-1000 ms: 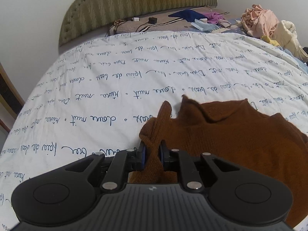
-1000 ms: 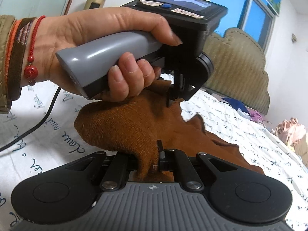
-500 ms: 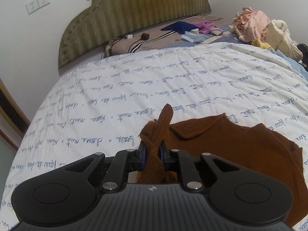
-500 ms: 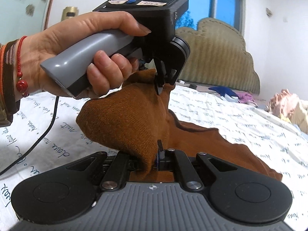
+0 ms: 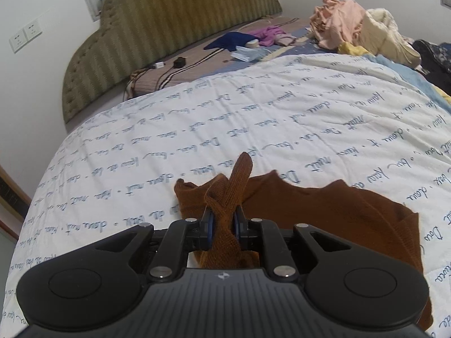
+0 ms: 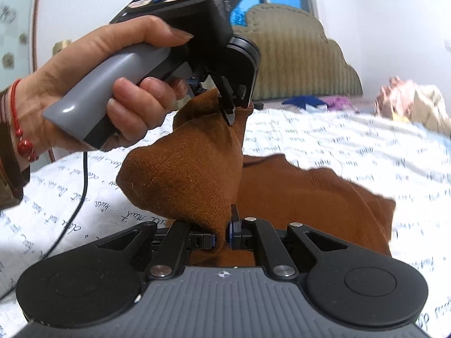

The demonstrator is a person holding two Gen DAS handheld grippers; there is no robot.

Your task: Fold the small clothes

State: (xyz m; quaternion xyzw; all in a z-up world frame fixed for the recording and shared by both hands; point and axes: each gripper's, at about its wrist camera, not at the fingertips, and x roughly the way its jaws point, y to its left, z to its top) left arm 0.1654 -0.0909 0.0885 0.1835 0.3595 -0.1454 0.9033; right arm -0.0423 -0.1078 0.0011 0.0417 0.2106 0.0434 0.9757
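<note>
One rust-brown knitted garment (image 5: 324, 211), coarse ribbed weave, lifted at one edge off the bed and draped in a soft fold, the rest lying flat on the quilt. Two grippers, both clenched on that cloth: left black two-finger gripper (image 5: 222, 221) pinching a bunched strip of knit between blue-lined pads, a narrow tab of fabric poking up past the tips; right black two-finger gripper (image 6: 222, 232) clamped on a lower corner of the same fold. Visible in the right view too, the left gripper (image 6: 229, 112), held by one hand (image 6: 93, 84) around a smooth grey plastic handle, a red bead cord at the wrist. Beneath, one white quilt (image 5: 197, 129), puffy, printed with rows of dark cursive script. Beyond it, one olive padded headboard (image 5: 169, 28), vertically ribbed with a scalloped top. At the far right, one heap of crumpled clothes (image 5: 358, 28), peach and cream.
</note>
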